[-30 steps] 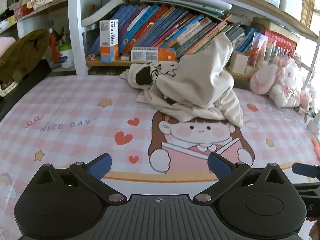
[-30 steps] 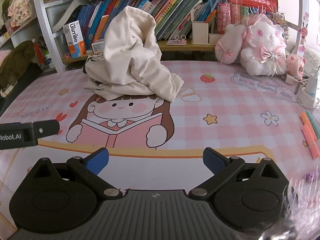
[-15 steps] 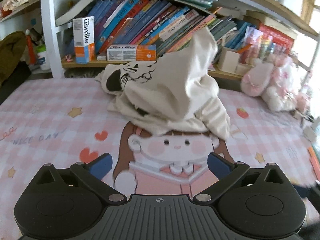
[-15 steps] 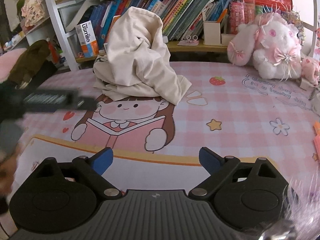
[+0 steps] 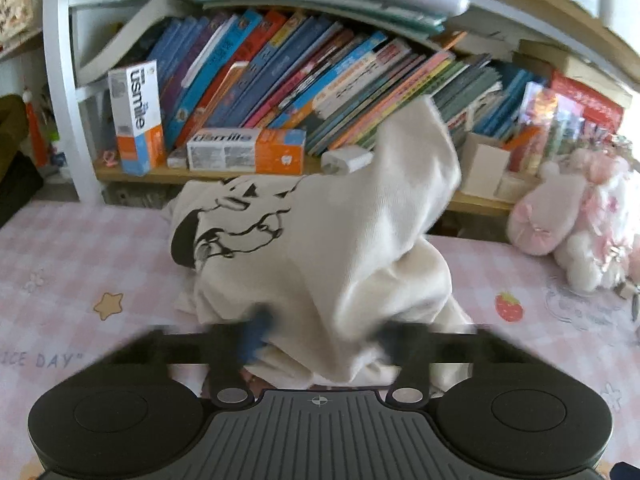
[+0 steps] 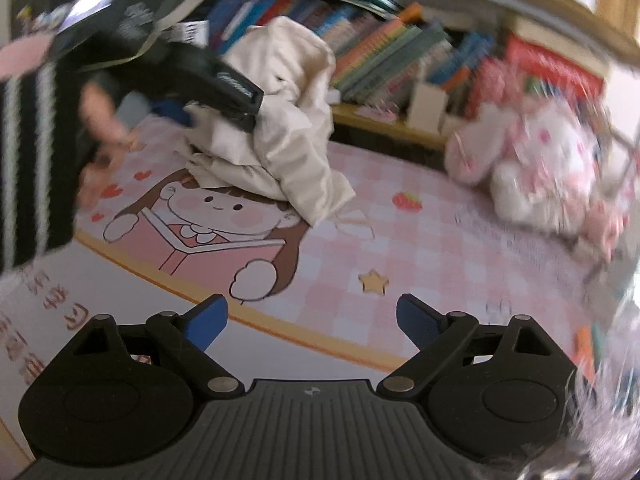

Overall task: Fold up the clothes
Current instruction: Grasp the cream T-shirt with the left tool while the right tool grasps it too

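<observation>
**Cream garment heaped on the pink mat**

We see the cream garment [image 5: 320, 248] bunched in a tall, crumpled heap on the pink checked mat [image 6: 420, 248], just in front of the bookshelf [image 5: 280, 80]; a black line drawing shows on its left side; one fold peaks upward. Our left tongs [image 5: 320, 340] sit at the heap's near edge, blurred, fabric between the fingers; we cannot tell whether they grip it. Our right tongs [image 6: 312, 316] hang wide apart over the mat, holding nothing, well short of the garment.

cream garment [image 5: 340, 248], pink checked mat [image 6: 432, 248]
</observation>
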`<action>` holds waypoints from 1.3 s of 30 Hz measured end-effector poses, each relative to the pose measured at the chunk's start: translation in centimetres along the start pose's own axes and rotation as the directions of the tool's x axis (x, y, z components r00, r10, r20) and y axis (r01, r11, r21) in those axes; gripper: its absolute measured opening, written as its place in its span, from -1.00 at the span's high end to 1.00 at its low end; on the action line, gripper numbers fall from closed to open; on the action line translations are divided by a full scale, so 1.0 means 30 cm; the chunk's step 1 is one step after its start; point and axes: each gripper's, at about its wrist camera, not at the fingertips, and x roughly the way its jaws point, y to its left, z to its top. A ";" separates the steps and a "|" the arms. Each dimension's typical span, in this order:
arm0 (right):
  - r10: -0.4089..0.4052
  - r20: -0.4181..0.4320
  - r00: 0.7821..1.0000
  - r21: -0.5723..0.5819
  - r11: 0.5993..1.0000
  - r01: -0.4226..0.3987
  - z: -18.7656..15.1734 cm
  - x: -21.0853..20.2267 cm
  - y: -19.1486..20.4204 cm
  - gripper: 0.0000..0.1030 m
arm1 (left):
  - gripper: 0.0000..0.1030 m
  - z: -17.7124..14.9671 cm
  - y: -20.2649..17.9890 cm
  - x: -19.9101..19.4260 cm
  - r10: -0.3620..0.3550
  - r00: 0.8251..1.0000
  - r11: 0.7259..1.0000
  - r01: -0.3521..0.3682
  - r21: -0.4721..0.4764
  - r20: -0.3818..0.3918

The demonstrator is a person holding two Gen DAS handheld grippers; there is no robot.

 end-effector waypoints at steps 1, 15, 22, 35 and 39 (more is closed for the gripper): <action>0.000 0.006 1.000 -0.039 0.999 0.000 0.010 0.006 0.012 -0.79 | 0.84 0.004 0.018 -0.001 -0.020 1.000 1.000 0.020 -0.019 -0.008; 0.148 0.060 0.987 -0.345 0.931 -0.119 0.188 0.095 0.275 -0.80 | 0.94 -0.176 0.183 -0.487 -0.306 0.948 0.952 0.304 0.032 0.084; 0.225 -0.074 0.972 -0.324 0.916 -0.237 0.197 0.104 0.448 0.78 | 0.74 -0.223 0.318 -0.563 -0.365 0.930 0.931 0.364 0.039 0.051; 0.705 -0.055 0.707 0.187 0.703 -0.686 0.503 -0.052 0.527 0.81 | -0.57 -0.486 0.853 -0.704 0.000 0.988 0.928 0.058 -0.369 0.155; 0.883 0.166 0.439 0.213 0.403 -0.890 0.700 -0.209 0.612 0.81 | -0.57 -0.547 1.036 -0.745 0.182 0.970 0.794 -0.046 -0.606 0.164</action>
